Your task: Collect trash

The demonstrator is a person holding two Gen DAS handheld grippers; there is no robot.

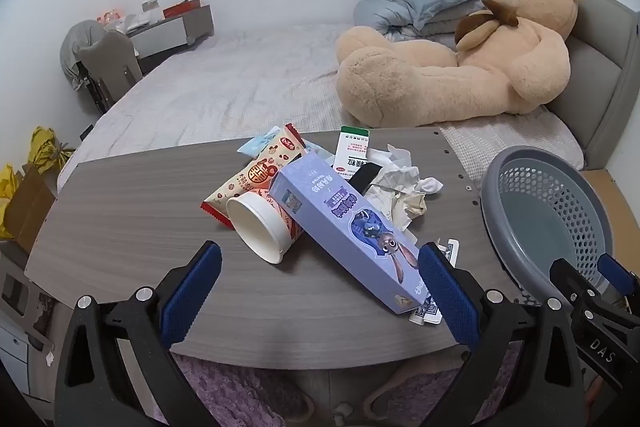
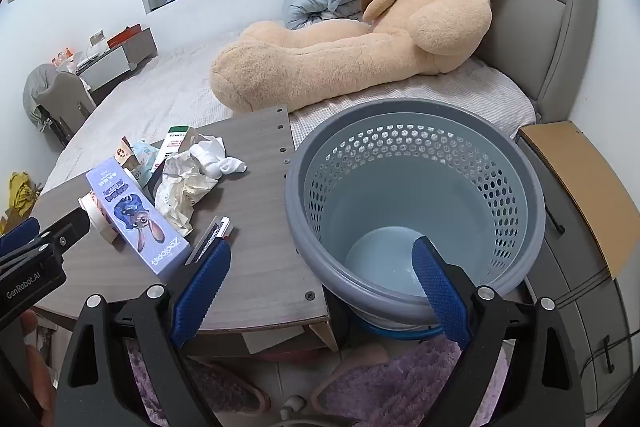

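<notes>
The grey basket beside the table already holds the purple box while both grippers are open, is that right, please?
Not quite: the grey basket is empty, as the right wrist view shows. The purple box lies on the table among the trash. Both the left gripper and the right gripper are open.

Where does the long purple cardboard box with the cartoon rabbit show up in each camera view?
Left wrist view: long purple cardboard box lies mid-frame on the grey wood-grain table, leaning on the white paper cup.
Right wrist view: lower left, beside the crumpled white paper.
Shared landmark: the grey perforated plastic basket, right of the table in both views.
</notes>
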